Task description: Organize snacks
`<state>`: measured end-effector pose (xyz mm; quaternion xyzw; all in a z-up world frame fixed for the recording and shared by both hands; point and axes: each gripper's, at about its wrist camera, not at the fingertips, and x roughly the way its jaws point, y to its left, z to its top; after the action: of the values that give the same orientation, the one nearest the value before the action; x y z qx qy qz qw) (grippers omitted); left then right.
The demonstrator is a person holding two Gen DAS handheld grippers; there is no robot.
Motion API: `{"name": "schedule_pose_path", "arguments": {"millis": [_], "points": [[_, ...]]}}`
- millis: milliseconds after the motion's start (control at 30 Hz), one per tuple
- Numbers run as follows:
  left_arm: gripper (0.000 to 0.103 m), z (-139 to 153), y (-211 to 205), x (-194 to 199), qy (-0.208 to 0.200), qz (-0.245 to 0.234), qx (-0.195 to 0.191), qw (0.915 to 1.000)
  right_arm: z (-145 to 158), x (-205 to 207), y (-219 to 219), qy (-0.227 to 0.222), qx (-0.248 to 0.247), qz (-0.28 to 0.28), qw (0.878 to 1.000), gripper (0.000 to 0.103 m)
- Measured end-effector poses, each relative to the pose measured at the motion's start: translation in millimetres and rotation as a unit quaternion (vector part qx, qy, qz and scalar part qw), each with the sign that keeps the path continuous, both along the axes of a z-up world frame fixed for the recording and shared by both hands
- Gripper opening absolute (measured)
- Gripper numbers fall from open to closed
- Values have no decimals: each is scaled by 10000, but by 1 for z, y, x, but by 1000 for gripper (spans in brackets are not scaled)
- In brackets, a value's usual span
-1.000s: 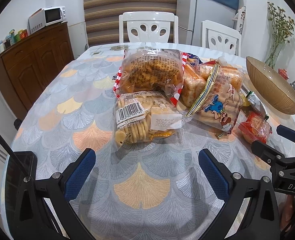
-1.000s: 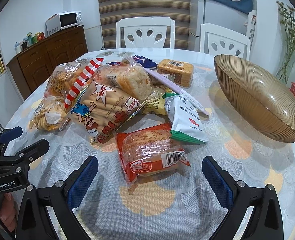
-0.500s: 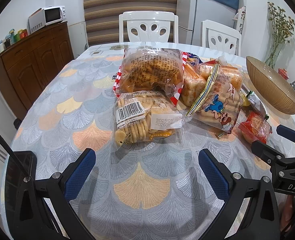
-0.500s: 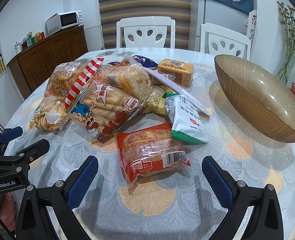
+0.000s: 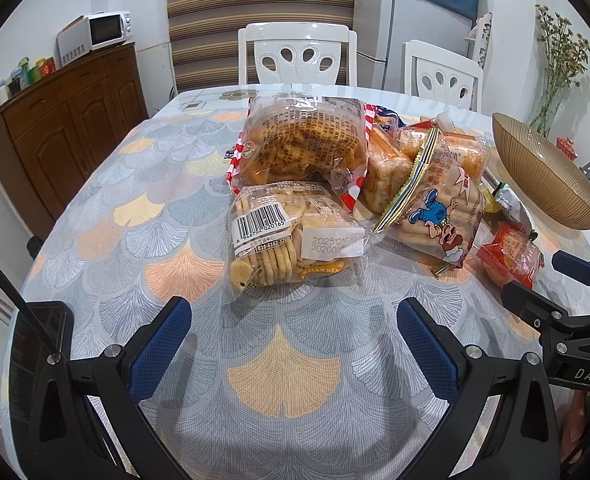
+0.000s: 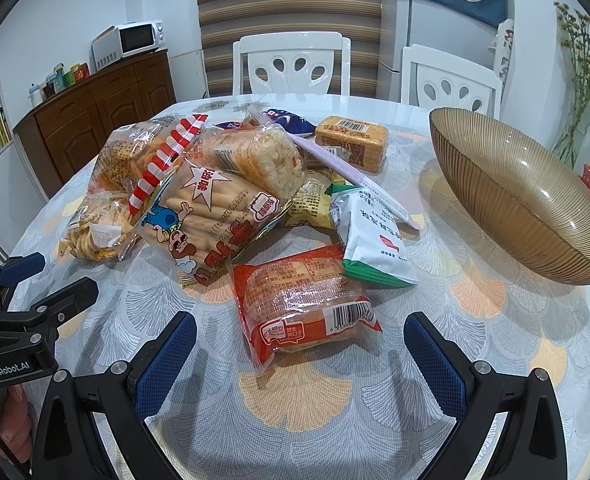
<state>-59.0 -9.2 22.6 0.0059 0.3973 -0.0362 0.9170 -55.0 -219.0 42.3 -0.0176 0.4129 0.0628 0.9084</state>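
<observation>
Nothing sorted yet — both my hand-held grippers gape wide, empty. Just ahead of my right hand-held gripper [image 6: 299, 350] lies the red snack pack [image 6: 301, 306]; next I close on it, bowl [image 6: 507, 200] off right.

A home dining room: microwave [image 5: 99, 34] on sideboard [image 5: 63, 128], 2 chairs [image 5: 297, 56], fridge [image 5: 423, 24].

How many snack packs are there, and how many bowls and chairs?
Snack packs: at least 10; the pile may hide more
Bowls: 1
Chairs: 2
Total: 13
</observation>
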Motion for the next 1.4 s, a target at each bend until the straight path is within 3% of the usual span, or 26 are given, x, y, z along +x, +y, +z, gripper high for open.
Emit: {"name": "schedule_pose_path", "arguments": {"millis": [133, 333, 500, 767, 1100, 1133, 1200, 1333, 1400], "points": [[102, -1, 2, 0, 39, 16, -102, 9999, -1, 0, -1, 17, 5, 1, 10000, 103], [102, -6, 41, 7, 333, 114, -1417, 9893, 2, -5, -4, -172, 27, -50, 9998, 103], [102, -10, 60, 6, 382, 283, -1984, 9790, 8, -11, -14, -325, 338, -105, 9988, 103], [102, 5, 47, 34, 471, 78, -1740, 9836, 4, 1, -33, -44, 924, -213, 9955, 103], [101, -7, 23, 72, 641, 4, -1224, 9904, -7, 15, -51, 482, 1466, -381, 9873, 103], [99, -7, 21, 72, 627, -31, -1194, 9909, -9, 16, -54, 541, 1593, -390, 9850, 103], [83, -8, 17, 73, 608, -64, -1089, 9922, -9, 16, -57, 551, 1727, -390, 9827, 103], [74, -5, 14, 65, 511, -149, -1047, 9931, -5, 7, -56, 587, 2027, -349, 9769, 103], [71, -4, 15, 60, 515, -158, -1055, 9930, -9, 4, -51, 801, 2352, -289, 9682, 103]]}}
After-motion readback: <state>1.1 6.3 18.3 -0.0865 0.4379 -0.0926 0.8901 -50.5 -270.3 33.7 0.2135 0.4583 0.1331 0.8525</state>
